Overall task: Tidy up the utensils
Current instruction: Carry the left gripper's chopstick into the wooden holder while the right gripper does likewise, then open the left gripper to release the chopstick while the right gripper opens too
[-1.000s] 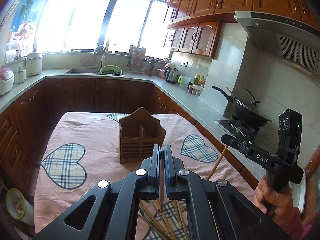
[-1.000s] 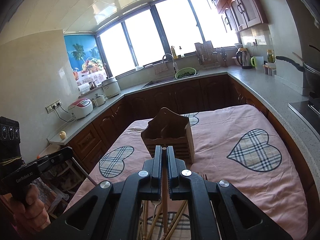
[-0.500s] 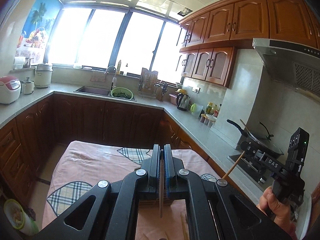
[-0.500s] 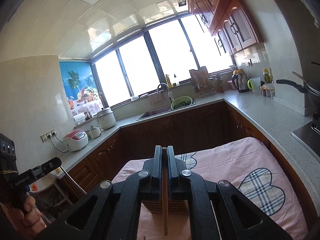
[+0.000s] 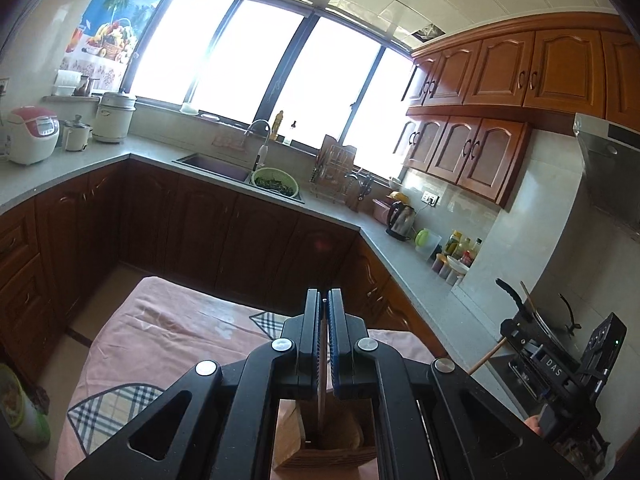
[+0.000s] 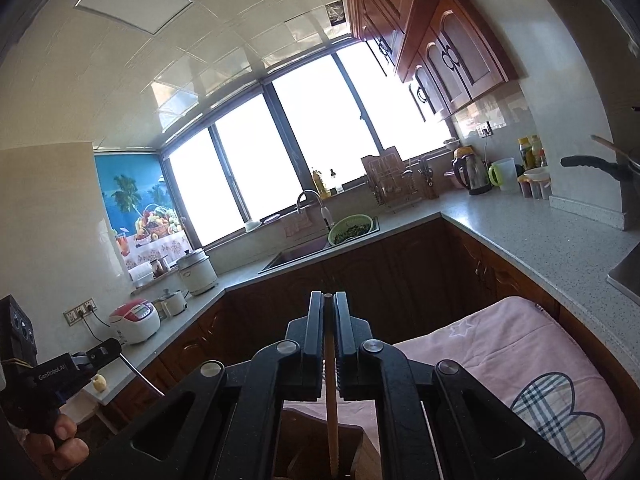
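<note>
My left gripper (image 5: 324, 294) is shut on a thin grey chopstick (image 5: 321, 380) that hangs down from the jaws, with its lower end at the opening of the wooden utensil holder (image 5: 320, 448). My right gripper (image 6: 328, 296) is shut on a wooden chopstick (image 6: 331, 400) that points down over the same holder (image 6: 368, 456). The holder stands on the table's pink cloth (image 5: 180, 332). In the left wrist view the right gripper (image 5: 506, 330) appears at the right edge with its chopstick (image 5: 486, 358). The left gripper (image 6: 114, 350) and its grey chopstick (image 6: 142, 376) show at the left of the right wrist view.
Dark wooden cabinets and a grey countertop (image 5: 404, 248) wrap around the table. A sink with a green colander (image 5: 275, 182) lies straight ahead, a kettle (image 5: 401, 218) and bottles to the right. Rice cookers (image 5: 32, 136) stand on the left counter, and a wok handle (image 6: 592, 166) is at far right.
Both grippers carried their chopsticks forward from the pile on the table. The holder, formerly ahead on the cloth, now lies directly beneath the jaws. The pile has left view.
</note>
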Demonstrator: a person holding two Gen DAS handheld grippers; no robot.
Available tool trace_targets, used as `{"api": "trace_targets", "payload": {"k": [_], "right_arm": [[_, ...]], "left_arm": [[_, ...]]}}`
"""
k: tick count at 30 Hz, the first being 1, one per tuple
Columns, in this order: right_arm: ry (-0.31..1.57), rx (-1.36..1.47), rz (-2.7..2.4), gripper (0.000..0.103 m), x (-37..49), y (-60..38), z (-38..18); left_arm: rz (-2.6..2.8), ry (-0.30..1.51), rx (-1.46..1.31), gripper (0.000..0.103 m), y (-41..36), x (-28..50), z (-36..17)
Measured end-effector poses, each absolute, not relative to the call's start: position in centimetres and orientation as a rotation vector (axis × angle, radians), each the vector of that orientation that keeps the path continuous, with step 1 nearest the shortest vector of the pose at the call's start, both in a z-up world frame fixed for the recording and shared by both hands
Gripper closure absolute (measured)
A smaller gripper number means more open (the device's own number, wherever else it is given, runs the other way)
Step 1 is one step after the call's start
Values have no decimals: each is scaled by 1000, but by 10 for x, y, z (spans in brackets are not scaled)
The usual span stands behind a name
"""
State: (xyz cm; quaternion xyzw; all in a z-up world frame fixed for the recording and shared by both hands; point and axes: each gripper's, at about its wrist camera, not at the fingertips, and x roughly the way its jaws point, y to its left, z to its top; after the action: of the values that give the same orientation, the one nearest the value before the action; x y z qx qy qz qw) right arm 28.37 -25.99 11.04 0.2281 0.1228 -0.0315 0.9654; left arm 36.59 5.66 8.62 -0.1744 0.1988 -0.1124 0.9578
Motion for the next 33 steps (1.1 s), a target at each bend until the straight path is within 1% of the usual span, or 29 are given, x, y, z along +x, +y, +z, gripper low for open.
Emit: {"api": "trace_targets", "payload": {"k": [5, 10, 15, 24, 25, 26, 29, 30, 31, 32, 33], "right_arm": [[276, 521, -94, 99, 303, -264, 68], [274, 587, -92, 99, 309, -266, 41], [302, 592, -82, 99, 313, -264, 30], [339, 565, -61, 98, 320, -264, 37], [347, 565, -59, 97, 321, -264, 37], [355, 569, -56, 94, 322, -265, 37], [372, 576, -49, 93, 324, -265, 36], [380, 577, -48, 92, 325, -265, 36], [386, 579, -48, 91, 325, -266, 35], [390, 583, -49, 86, 325, -266, 35], [389, 586, -52, 71, 324, -267, 36]], "left_arm": [[-227, 453, -399, 101, 43, 407, 53], [-207, 499, -405, 101, 29, 443, 25], [-186, 527, -394, 101, 21, 465, 8], [-181, 520, -354, 100, 6, 468, 11], [-183, 522, -356, 100, 8, 465, 12], [-184, 523, -357, 100, 11, 462, 11], [-182, 528, -355, 100, 19, 452, 15], [-181, 531, -352, 98, 20, 451, 15], [-177, 535, -348, 93, 24, 448, 15], [-179, 536, -348, 88, 25, 446, 15], [-177, 531, -347, 78, 27, 442, 16]]}}
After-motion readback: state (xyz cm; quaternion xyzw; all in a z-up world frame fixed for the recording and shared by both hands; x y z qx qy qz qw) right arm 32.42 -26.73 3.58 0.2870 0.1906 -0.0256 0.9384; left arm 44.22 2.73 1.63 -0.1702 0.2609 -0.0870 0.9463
